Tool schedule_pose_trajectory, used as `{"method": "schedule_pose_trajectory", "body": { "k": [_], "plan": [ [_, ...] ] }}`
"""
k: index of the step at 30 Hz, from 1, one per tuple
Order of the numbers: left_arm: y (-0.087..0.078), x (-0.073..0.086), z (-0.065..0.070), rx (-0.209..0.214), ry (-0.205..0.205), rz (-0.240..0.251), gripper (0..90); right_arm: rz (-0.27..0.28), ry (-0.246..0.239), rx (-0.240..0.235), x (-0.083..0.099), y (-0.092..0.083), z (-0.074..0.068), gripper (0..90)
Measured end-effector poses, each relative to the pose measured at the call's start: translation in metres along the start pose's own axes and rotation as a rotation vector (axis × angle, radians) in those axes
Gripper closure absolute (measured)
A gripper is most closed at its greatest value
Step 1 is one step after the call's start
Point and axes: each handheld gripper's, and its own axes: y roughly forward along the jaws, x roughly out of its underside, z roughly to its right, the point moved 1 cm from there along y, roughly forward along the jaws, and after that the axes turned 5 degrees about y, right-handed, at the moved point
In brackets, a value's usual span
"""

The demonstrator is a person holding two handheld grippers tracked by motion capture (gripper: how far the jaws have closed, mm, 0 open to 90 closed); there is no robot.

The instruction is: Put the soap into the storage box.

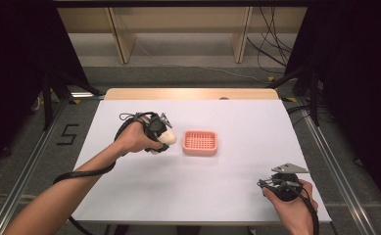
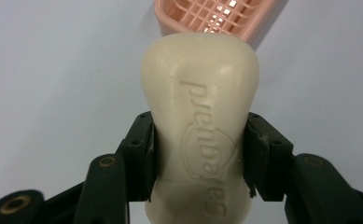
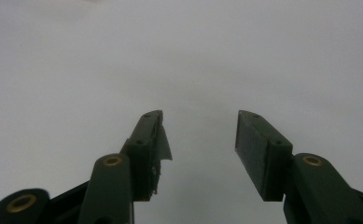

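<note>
At the left we hold the left hand-held gripper [image 1: 162, 138], its jaws pinching a cream bar of soap [image 2: 200, 116] by its sides, above the white surface [image 1: 227, 186]. Just beside it to the right sits the pink soap dish [image 1: 200, 142]; we see nothing lying on its slotted grid, and the soap's far end reaches toward its near rim. At the far right, our right hand-held gripper [image 3: 198, 135] rests over bare surface, jaws spread apart with nothing between them.
</note>
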Motion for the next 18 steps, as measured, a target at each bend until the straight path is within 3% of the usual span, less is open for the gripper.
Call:
{"method": "schedule_pose_trajectory", "body": {
  "k": [18],
  "plan": [
    [0.006, -0.012, 0.002, 0.004, 0.031, 0.014, 49.5, 0.005, -0.002, 0.002, 0.000, 0.000, 0.000, 51.8]
  ]
}}
